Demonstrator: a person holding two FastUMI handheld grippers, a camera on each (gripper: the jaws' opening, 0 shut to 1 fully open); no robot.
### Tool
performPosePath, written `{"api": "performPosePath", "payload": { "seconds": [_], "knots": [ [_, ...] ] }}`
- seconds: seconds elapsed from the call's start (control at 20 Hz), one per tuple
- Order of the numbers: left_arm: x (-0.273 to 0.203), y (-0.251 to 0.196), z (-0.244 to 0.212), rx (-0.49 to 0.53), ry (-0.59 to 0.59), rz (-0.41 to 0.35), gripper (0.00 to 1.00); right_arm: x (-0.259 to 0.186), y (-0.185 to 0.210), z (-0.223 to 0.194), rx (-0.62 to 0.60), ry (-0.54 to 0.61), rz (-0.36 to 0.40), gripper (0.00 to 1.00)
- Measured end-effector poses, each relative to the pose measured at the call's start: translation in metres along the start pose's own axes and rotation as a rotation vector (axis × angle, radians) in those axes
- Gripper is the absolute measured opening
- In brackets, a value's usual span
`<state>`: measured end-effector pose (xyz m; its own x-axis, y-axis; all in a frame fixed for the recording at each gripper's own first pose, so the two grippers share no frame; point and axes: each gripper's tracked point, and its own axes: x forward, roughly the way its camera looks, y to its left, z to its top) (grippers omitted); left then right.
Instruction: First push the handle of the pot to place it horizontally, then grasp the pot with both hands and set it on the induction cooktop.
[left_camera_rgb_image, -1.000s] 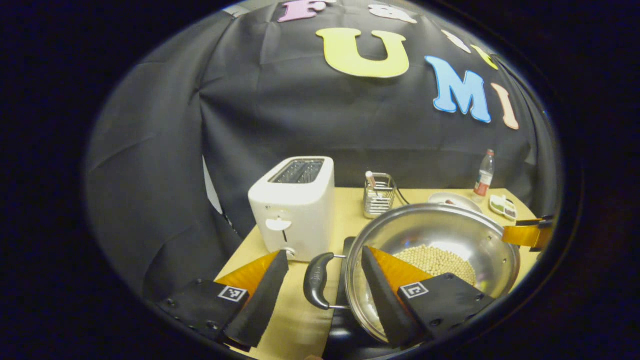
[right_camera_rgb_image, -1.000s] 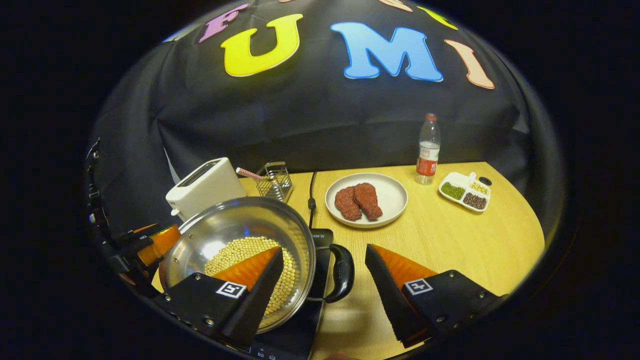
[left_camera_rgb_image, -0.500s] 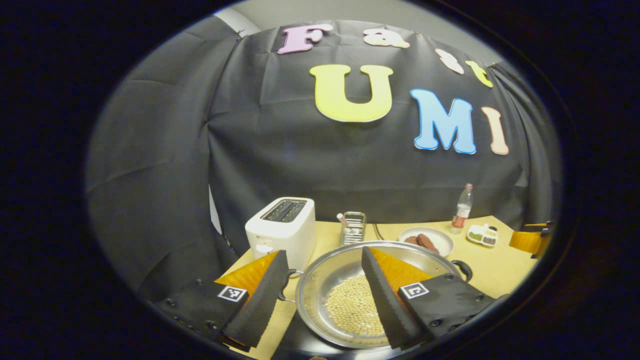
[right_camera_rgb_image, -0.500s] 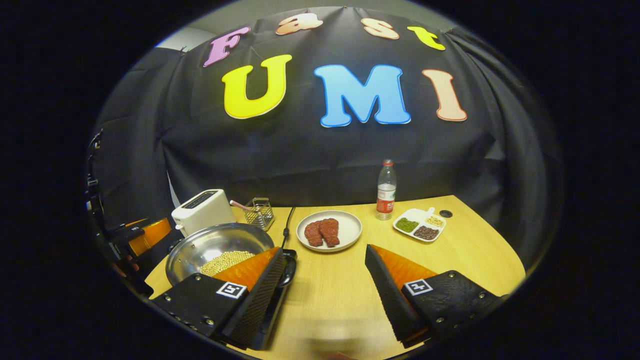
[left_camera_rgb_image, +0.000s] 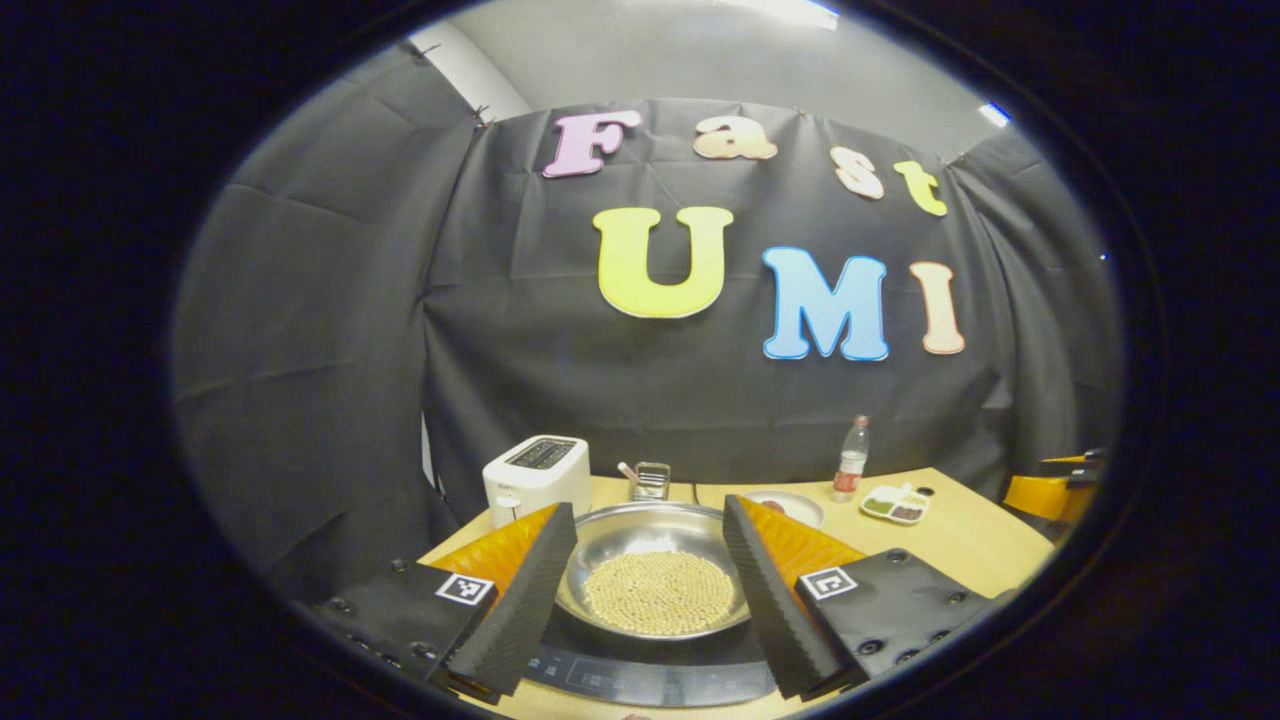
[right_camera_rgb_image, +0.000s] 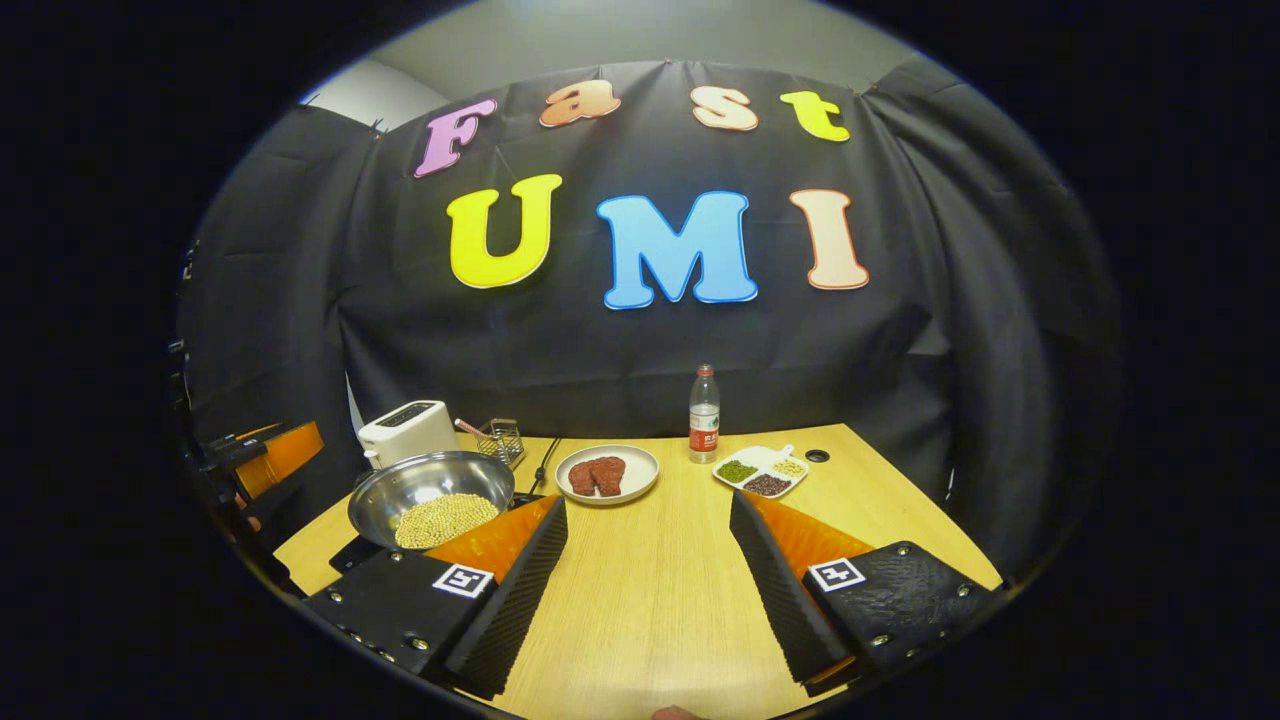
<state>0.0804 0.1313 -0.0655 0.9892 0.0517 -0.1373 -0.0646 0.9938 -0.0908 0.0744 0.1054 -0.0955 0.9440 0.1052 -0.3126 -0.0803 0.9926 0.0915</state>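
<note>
Left gripper view: left gripper spread wide, holding nothing, framing shiny steel pot of pale beans seated on black induction cooktop, lower centre. Right gripper view: right gripper agape, empty, above wooden counter; pot lower left, released, looks delivered.

The light wooden desk had the induction cooktop at about 9 o'clock in the right gripper view, with a white toaster and wire rack behind it. Toward 12 sat a plate of meat, a bottle and a divided dish.
</note>
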Motion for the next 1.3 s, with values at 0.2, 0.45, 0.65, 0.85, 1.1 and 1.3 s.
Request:
{"api": "performPosePath", "payload": {
  "seconds": [0.2, 0.45, 0.65, 0.85, 1.1, 1.3],
  "knots": [
    [-0.046, -0.023, 0.015, 0.010, -0.044, -0.023, 1.00, -0.041, -0.019, 0.011, -0.012, -0.052, -0.013, 0.99],
    [-0.093, -0.040, 0.036, 0.014, -0.108, -0.032, 0.99, -0.079, -0.035, 0.021, -0.014, -0.114, -0.030, 0.98],
    [-0.117, -0.048, 0.045, 0.043, -0.145, -0.028, 0.95, -0.100, -0.042, 0.025, -0.007, -0.151, -0.034, 0.99],
    [-0.129, -0.057, 0.048, 0.052, -0.160, -0.033, 0.99, -0.106, -0.049, 0.025, -0.018, -0.160, -0.036, 0.98],
    [-0.136, -0.064, 0.051, 0.051, -0.176, -0.032, 0.99, -0.113, -0.051, 0.034, -0.027, -0.183, -0.031, 0.99],
    [-0.141, -0.065, 0.051, 0.057, -0.179, -0.022, 0.98, -0.119, -0.049, 0.041, -0.021, -0.208, -0.023, 0.98]
  ]
}}
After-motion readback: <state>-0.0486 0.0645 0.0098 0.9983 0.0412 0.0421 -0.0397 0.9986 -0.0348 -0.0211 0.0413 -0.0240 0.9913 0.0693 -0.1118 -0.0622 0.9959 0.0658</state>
